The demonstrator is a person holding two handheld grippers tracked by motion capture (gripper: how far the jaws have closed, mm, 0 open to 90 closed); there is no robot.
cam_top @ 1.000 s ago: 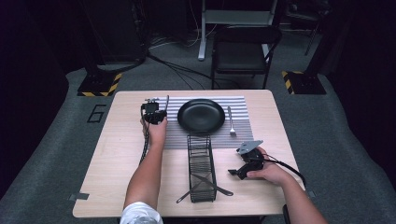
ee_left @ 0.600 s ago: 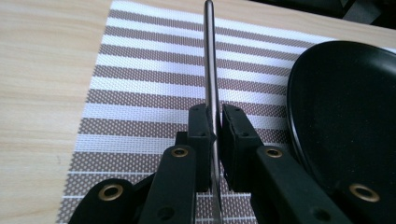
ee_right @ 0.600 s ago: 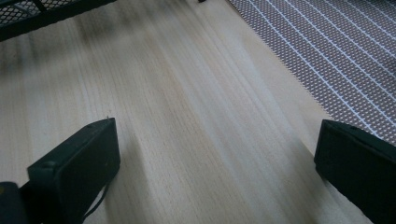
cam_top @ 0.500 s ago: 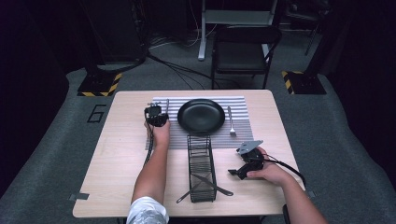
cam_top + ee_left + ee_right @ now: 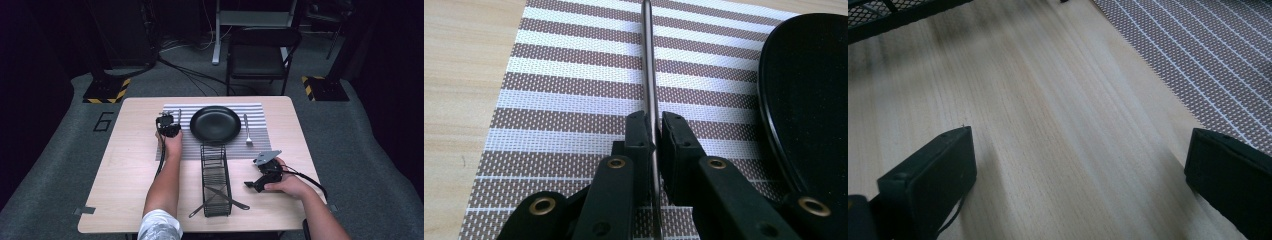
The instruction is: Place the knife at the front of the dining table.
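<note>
Utensil held over the placemat's left part, beside the plate.
Left gripper (image 5: 651, 132) is clamped on a thin metal utensil (image 5: 648, 60), probably a knife, its long axis parallel to the plate (image 5: 809, 95) rim; right gripper (image 5: 1078, 165) is kept spread over the table (image 5: 1048, 125).

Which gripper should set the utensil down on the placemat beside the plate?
Left. The left gripper is already shut on the thin metal utensil over the striped placemat, beside the black plate. The right gripper hangs open over bare table.
</note>
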